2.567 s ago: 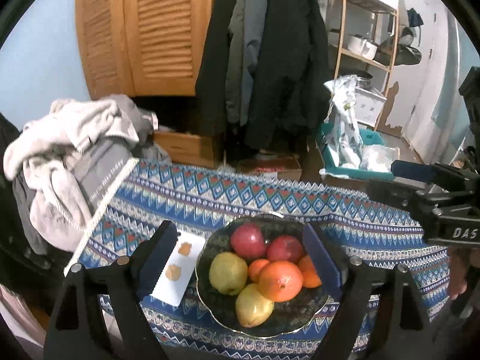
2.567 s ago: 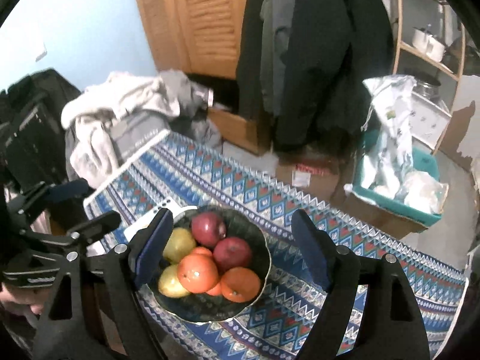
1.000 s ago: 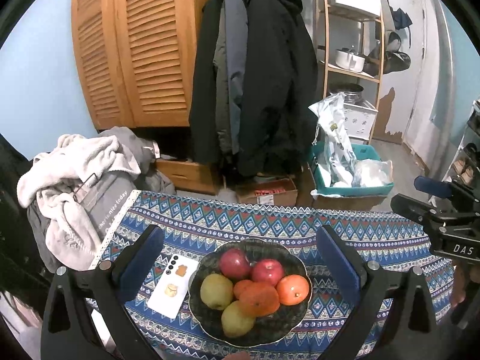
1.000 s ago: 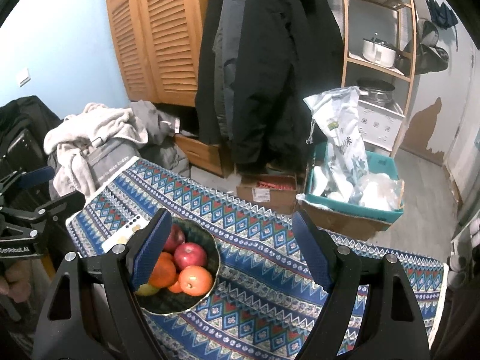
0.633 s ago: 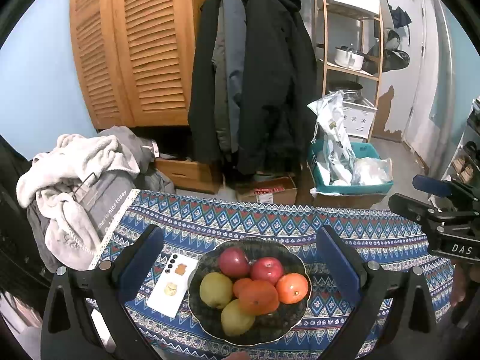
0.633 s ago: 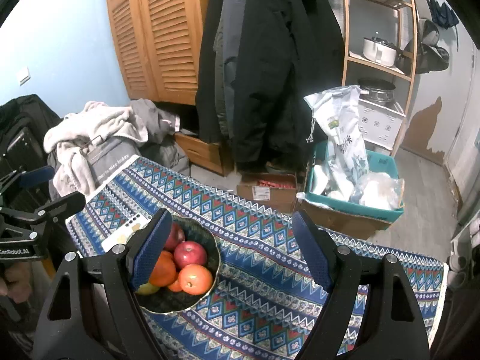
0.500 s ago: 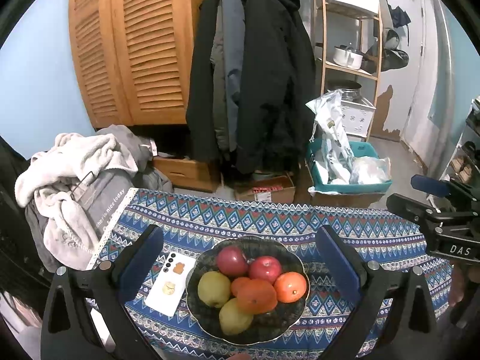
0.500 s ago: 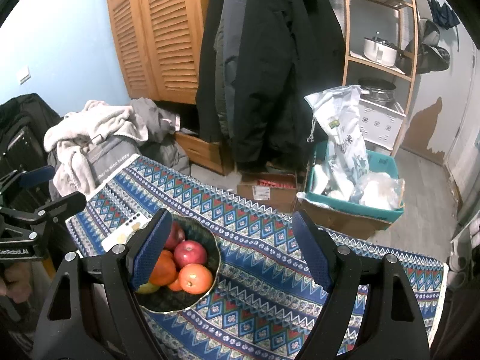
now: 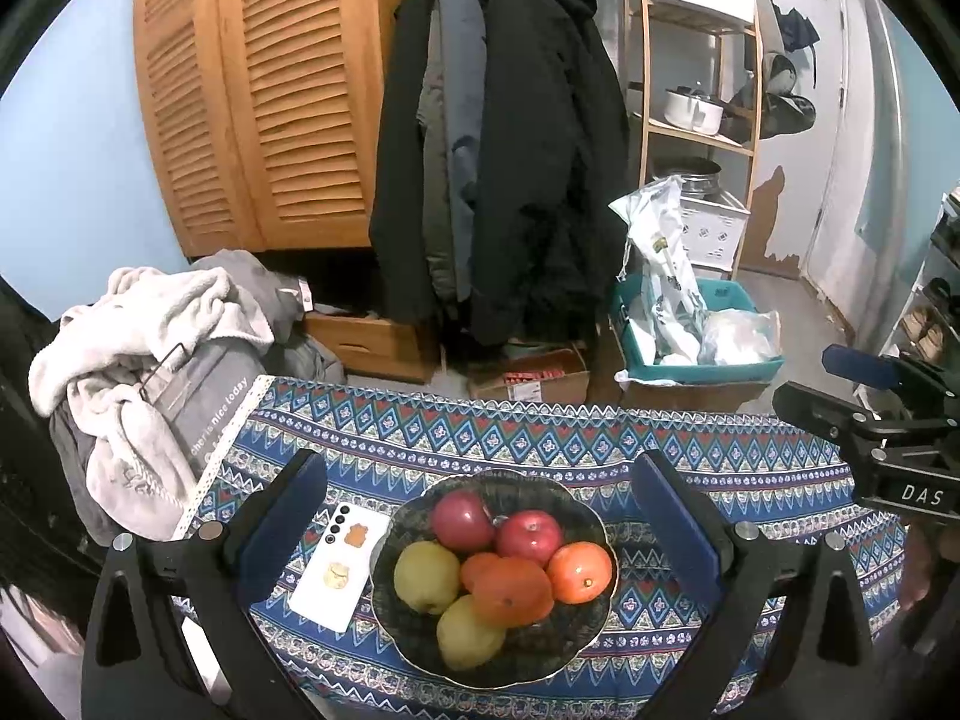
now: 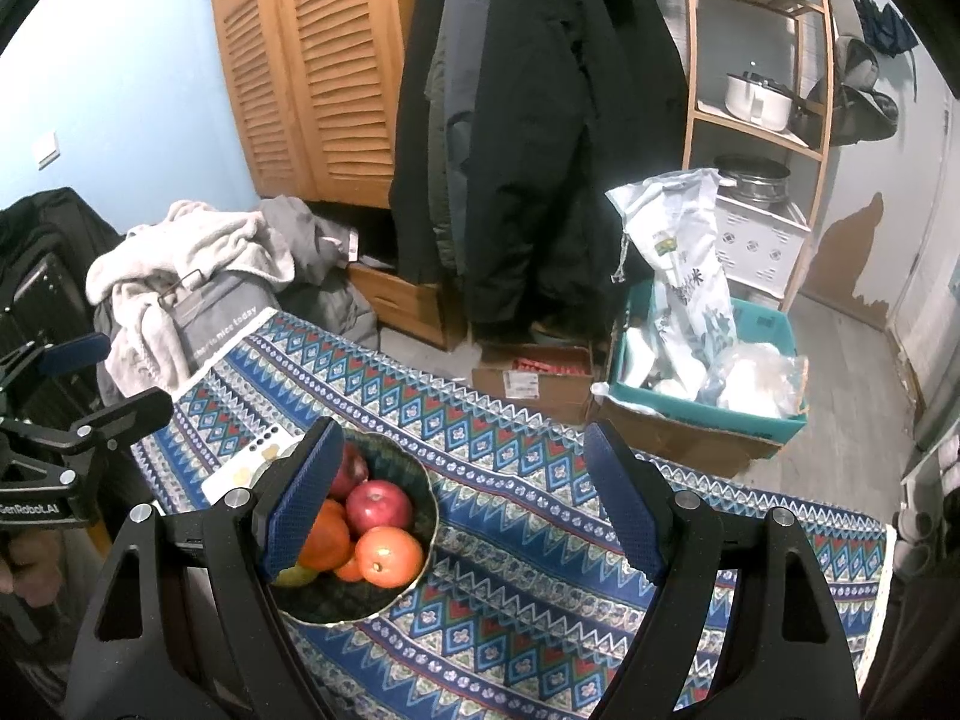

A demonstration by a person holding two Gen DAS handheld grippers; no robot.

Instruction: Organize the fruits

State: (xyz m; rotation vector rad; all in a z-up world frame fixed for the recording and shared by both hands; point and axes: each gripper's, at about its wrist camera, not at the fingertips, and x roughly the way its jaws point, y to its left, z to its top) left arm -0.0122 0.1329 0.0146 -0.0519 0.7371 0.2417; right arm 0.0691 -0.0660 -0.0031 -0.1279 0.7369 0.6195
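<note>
Fruits sit piled together in the dark scalloped bowl (image 9: 591, 618) on the patterned tablecloth (image 9: 750, 480): 2 yellow pears (image 9: 426, 577) nearest the camera in the left wrist view, 3 oranges (image 9: 579, 564) in the middle and right, 2 red apples (image 9: 529, 537) at the far side. That heap fits either a job already gathered up or one about to be sorted out, and these views cannot settle which. Whichever piece gets handled, my read is that round fruit wants a centred squeeze across its widest part and a straight lift, since a neighbour could roll off the pile. A white phone (image 9: 339, 567) lies flat just beside the bowl on its left, worth steering clear of. Left gripper (image 9: 480, 525) hangs above the bowl with jaws spread wide, holding nothing, touching nothing. Right gripper (image 10: 465, 504) hovers off to the bowl's right, also spread wide and empty, over bare cloth. Beyond the table stand dark coats (image 9: 498, 138) and a louvred wardrobe (image 9: 252, 96).
</note>
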